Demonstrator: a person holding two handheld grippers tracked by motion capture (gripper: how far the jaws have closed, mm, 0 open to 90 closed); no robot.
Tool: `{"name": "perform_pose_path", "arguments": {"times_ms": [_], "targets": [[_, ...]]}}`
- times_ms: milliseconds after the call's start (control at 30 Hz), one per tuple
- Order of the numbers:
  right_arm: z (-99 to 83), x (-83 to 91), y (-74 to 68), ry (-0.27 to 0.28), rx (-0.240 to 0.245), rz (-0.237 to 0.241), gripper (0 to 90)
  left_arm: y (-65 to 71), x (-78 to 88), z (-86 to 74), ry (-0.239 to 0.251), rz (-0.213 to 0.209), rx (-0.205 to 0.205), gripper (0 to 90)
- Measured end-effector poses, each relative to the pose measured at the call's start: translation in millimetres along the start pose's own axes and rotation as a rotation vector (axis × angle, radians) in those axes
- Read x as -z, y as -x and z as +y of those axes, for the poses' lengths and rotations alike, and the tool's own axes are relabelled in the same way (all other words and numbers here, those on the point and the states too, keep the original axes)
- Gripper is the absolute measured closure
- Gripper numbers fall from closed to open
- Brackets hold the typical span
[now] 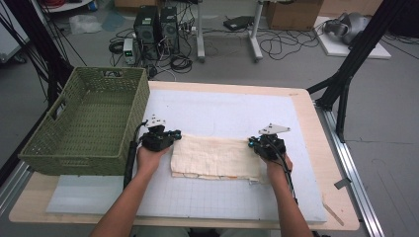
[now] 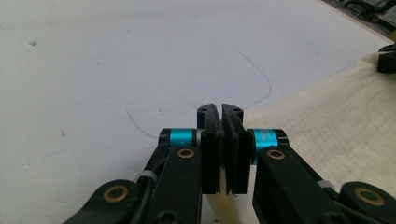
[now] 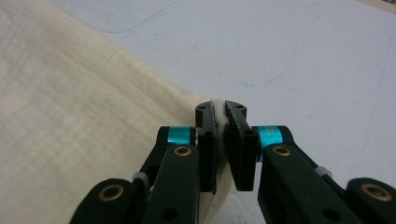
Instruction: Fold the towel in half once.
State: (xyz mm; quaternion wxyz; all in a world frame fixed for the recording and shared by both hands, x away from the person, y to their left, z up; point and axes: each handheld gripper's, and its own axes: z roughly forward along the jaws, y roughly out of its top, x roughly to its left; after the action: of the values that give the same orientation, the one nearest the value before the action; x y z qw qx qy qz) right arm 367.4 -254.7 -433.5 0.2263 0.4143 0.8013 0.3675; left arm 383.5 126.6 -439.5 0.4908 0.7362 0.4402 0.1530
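In the high view, 2 forearms come up from the near edge of the bench [image 1: 316, 128], each hand carrying a set of tongs. The left tongs [image 1: 174, 135] sit at the left end of a folded cream cloth [image 1: 216, 156], the right tongs [image 1: 253, 143] at its right end; the cloth lies on a pale grid mat [image 1: 212, 116], with a green woven basket [image 1: 84, 123] beside it at the left. In the left gripper view, the left tongs [image 2: 221, 112] are clenched on the cloth's [image 2: 327, 121] edge, fabric showing between the jaws. In the right gripper view, the right tongs [image 3: 220, 109] pinch the cloth's [image 3: 79, 107] corner, a white fold caught between the jaws.
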Motion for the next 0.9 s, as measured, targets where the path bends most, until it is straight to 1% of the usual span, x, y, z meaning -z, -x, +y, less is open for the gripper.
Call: {"name": "perform_pose_path", "arguments": {"times_ms": [133,167,200,233,267,333,367,400,433,500,533,600,667,700,733,767,800,867,900], "targets": [[0.5,-8.0,0.0,-0.002,-0.017,-0.017,83.2,-1.2,-5.0,-3.0,-0.012,0.010,-0.003,85.0],[0.2,-9.2,0.0,-0.002,-0.020,-0.021,83.0,-1.2,-5.1,-3.3,-0.015,0.007,-0.004,83.9],[0.0,-10.1,0.0,-0.003,-0.023,-0.022,82.3,-1.4,-5.0,-3.4,-0.014,0.013,-0.001,81.1],[-0.6,-10.6,0.1,-0.006,-0.025,-0.024,80.2,-2.2,-4.3,-3.2,-0.010,0.019,0.009,73.5],[-0.9,-10.8,0.3,-0.002,-0.029,-0.028,76.0,-3.2,-3.2,-3.0,-0.004,0.013,0.023,66.9],[-0.9,-9.3,0.9,0.007,-0.051,-0.034,64.4,-4.4,0.0,-2.3,0.001,0.009,0.034,56.9],[-0.8,-7.5,1.9,0.021,-0.062,-0.039,62.2,-4.4,1.7,-1.8,0.003,0.005,0.036,53.5],[-0.5,-5.0,2.6,0.032,-0.075,-0.036,60.5,-4.2,3.6,-1.5,-0.001,0.003,0.028,51.7],[0.0,-2.6,3.5,0.043,-0.074,-0.038,59.7,-3.1,5.3,-1.6,0.004,0.000,0.025,49.9],[0.4,2.9,3.6,0.048,-0.070,-0.039,58.2,-1.5,9.2,-2.4,0.003,-0.003,0.008,48.5],[-0.7,8.7,3.1,0.063,-0.065,-0.034,56.9,-0.8,11.1,-3.3,0.004,-0.010,0.001,46.7],[-1.7,11.6,2.7,0.071,-0.063,-0.034,56.0,1.5,14.1,-5.5,0.008,-0.018,-0.010,45.5],[-4.4,17.3,0.4,0.079,-0.059,-0.025,53.1,3.6,16.7,-8.2,0.011,-0.034,-0.009,41.5],[-5.8,20.0,-0.6,0.082,-0.050,-0.028,51.9,4.6,18.6,-10.0,0.014,-0.039,-0.012,41.3],[-7.5,22.7,-1.9,0.090,-0.045,-0.024,50.6,5.7,20.0,-11.0,0.004,-0.044,-0.017,41.0],[-10.7,28.1,-4.6,0.102,-0.038,-0.030,45.7,6.6,20.8,-11.4,-0.007,-0.048,-0.023,38.8],[-10.7,28.1,-4.6,0.102,-0.038,-0.030,45.7,7.3,22.0,-11.6,-0.009,-0.057,-0.025,38.8],[-13.5,32.7,-7.4,0.102,-0.038,-0.026,43.5,9.7,25.9,-12.1,0.016,-0.056,-0.035,38.5],[-14.9,34.9,-8.3,0.103,-0.028,-0.023,42.3,10.3,27.5,-12.1,0.020,-0.056,-0.038,38.4]]}}
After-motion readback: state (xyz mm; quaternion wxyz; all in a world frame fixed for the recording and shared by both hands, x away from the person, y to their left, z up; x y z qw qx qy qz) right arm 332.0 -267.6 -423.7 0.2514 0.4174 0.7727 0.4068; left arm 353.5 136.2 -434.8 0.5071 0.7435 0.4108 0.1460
